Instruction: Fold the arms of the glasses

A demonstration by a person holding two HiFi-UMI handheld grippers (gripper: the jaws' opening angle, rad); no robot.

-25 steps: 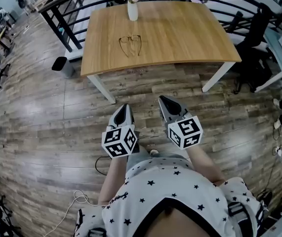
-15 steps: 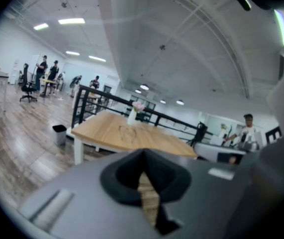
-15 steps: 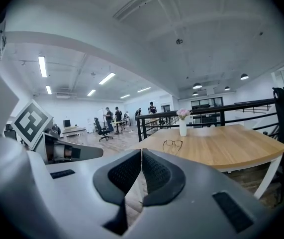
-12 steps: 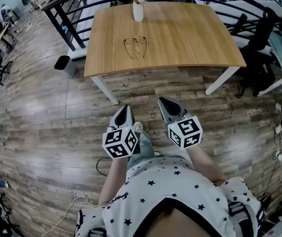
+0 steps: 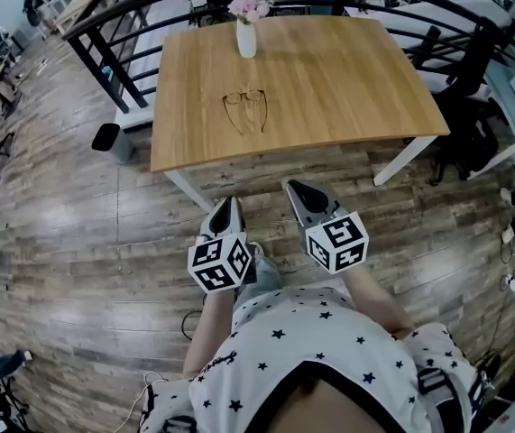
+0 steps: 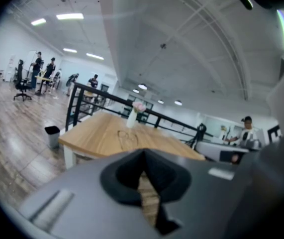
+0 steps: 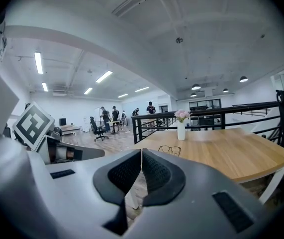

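There was one pair of glasses (image 5: 244, 113) on the one wooden tabletop (image 5: 347, 79), lying on the person's side of the single white vase (image 5: 246, 40) and a little to the left of it, well apart from it. The lenses faced the vase and both arms stood unfolded, pointing away from it toward the tabletop's near edge.

The vase held a small bunch of pink flowers (image 5: 246, 7). One dark bin (image 5: 105, 138) stood on the plank floor (image 5: 68, 233), off the tabletop's corner on the vase's left; its contents could not be seen.

Two grippers were held low over the floor, far on the near side of the vase and short of the tabletop's edge, each carrying one cube with square markers. The left gripper (image 5: 225, 206) had its two jaws pressed together at the tips with nothing between them, and its own view looked across the tabletop at the glasses (image 6: 127, 137) and the vase (image 6: 131, 118). The right gripper (image 5: 293, 188) was likewise closed and empty, its padded jaws meeting tip to tip, with the glasses (image 7: 169, 149) seen in front of the vase (image 7: 181, 131). Neither gripper touched the glasses.
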